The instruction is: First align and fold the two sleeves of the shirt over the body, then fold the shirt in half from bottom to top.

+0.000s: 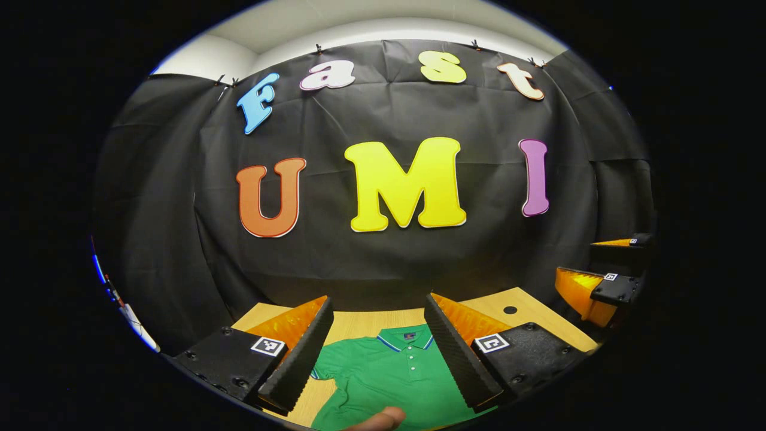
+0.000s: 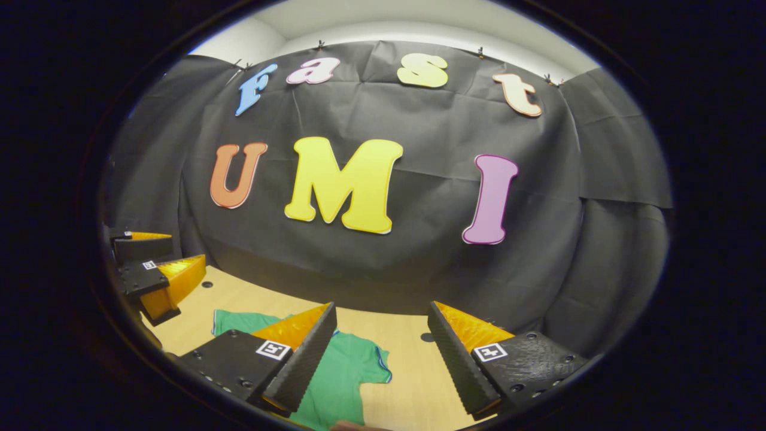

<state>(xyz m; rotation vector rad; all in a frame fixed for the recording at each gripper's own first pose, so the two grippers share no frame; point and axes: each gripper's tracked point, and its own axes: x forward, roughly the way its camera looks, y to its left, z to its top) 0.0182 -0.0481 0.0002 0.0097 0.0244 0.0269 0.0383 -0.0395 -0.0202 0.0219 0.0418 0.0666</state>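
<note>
A light wooden tabletop (image 1: 365,323) is lying below and ahead of both grippers, reaching to the foot of the booth's black cloth wall (image 1: 383,263). A small dark round hole (image 1: 510,310) is showing in the tabletop ahead and to the right of the left gripper (image 1: 378,347), and another (image 2: 426,337) is lying just ahead of the right gripper (image 2: 381,353), between its fingers.

A green short-sleeved polo shirt with a blue-and-white striped collar (image 1: 389,377) is lying flat on the tabletop, unfolded. In the left gripper view it is sitting directly under and between that gripper's fingers, collar pointing away toward the wall and button placket running down the middle. In the right gripper view the shirt (image 2: 341,371) is lying below and to the left, partly hidden behind the left-hand finger; one short sleeve with a blue-edged cuff is spreading out into the gap between the fingers.

The left gripper is hanging above the shirt with its jaws spread wide, holding nothing. The right gripper is likewise hanging wide open and empty above the table.

In the left gripper view the right gripper (image 1: 598,281) is appearing at the far right edge; in the right gripper view the left gripper (image 2: 152,275) is appearing at the far left edge.

A fingertip of the person (image 1: 383,419) is showing at the bottom edge of the left gripper view, over the shirt.
</note>
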